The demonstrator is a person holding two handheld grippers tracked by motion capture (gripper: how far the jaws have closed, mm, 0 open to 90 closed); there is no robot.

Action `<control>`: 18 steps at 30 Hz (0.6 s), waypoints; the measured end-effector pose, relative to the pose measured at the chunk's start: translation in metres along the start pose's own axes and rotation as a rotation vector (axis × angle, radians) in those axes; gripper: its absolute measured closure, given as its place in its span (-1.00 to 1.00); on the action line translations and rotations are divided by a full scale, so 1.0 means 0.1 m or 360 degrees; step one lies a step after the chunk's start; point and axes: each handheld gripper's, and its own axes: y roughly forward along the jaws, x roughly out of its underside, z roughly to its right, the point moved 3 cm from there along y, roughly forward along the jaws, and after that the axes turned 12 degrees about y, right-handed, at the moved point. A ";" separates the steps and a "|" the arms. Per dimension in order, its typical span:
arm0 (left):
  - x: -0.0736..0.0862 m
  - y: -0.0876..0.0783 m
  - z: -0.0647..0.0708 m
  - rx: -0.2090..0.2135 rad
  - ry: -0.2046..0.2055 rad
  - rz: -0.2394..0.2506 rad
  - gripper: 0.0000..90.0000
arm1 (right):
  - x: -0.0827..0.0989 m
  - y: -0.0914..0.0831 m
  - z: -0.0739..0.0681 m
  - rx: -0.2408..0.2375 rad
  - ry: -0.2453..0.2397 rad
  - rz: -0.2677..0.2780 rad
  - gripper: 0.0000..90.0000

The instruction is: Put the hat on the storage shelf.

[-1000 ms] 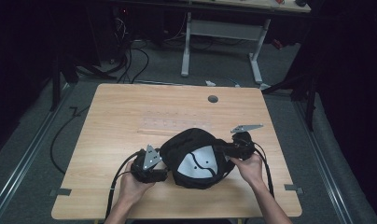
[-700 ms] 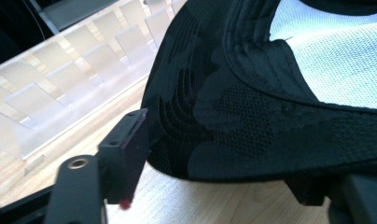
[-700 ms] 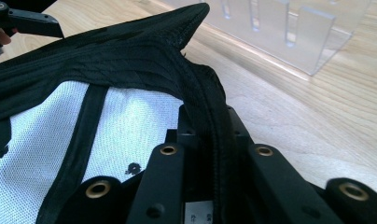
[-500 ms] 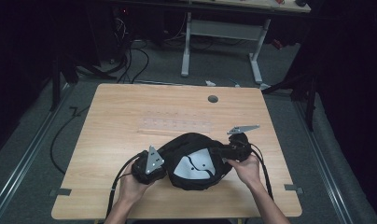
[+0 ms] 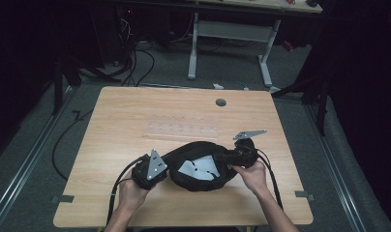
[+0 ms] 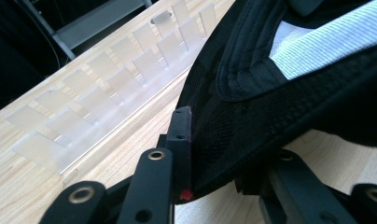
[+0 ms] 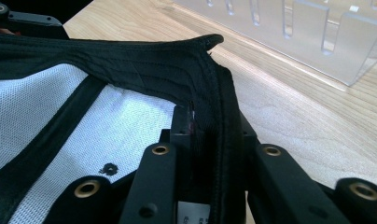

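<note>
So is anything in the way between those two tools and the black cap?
Nothing visible. The left tool has just closed on the black cap's edge, and the right tool clamps the opposite rim. The clear rack lies apart, further up the table.

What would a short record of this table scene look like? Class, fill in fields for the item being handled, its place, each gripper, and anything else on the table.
item: black cap, upside down, white lining showing
place: near edge of the wooden table
left gripper: jaws have just been closing; shut on the cap's rim
right gripper: jaws have just been opening a little; rim between them, seemingly gripped
other: clear plastic rack beyond the cap, apart from it
</note>
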 end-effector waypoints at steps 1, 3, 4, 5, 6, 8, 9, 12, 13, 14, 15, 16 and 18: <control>0.00 -0.01 0.00 0.0006 0.0006 0.0000 0.64 | 0.00 0.00 0.00 -0.0006 -0.0002 0.0005 0.67; -0.01 -0.02 0.00 0.0020 0.0018 0.0000 0.67 | -0.01 0.00 0.00 -0.0014 0.0001 0.0013 0.64; -0.02 -0.03 0.01 0.0027 0.0016 0.0003 0.68 | -0.01 0.00 0.00 -0.0015 0.0000 0.0017 0.61; -0.02 -0.03 0.01 0.0038 0.0024 -0.0009 0.69 | -0.02 0.00 -0.01 -0.0014 0.0004 0.0025 0.58; -0.01 -0.04 0.02 0.0052 0.0040 -0.0030 0.71 | -0.02 -0.01 -0.01 -0.0009 0.0010 0.0040 0.55; 0.01 -0.05 0.06 0.0081 0.0053 -0.0048 0.76 | -0.03 -0.04 0.01 0.0015 0.0007 0.0082 0.49; 0.01 -0.06 0.07 0.0095 0.0063 -0.0059 0.78 | -0.04 -0.05 0.01 0.0012 0.0016 0.0094 0.48; 0.03 -0.09 0.10 0.0131 0.0088 -0.0086 0.82 | -0.04 -0.07 0.02 0.0026 0.0008 0.0107 0.41; 0.03 -0.09 0.11 0.0139 0.0089 -0.0092 0.83 | -0.04 -0.07 0.03 0.0026 0.0016 0.0111 0.38; 0.03 -0.10 0.12 0.0151 0.0093 -0.0099 0.85 | -0.05 -0.08 0.04 0.0026 0.0023 0.0122 0.36; 0.03 -0.10 0.13 0.0162 0.0100 -0.0107 0.86 | -0.06 -0.09 0.04 0.0018 0.0039 0.0130 0.34; 0.03 -0.11 0.13 0.0173 0.0112 -0.0116 0.87 | -0.07 -0.09 0.05 0.0011 0.0048 0.0142 0.31; 0.03 -0.12 0.14 0.0193 0.0126 -0.0139 0.89 | -0.08 -0.11 0.06 0.0021 0.0063 0.0156 0.25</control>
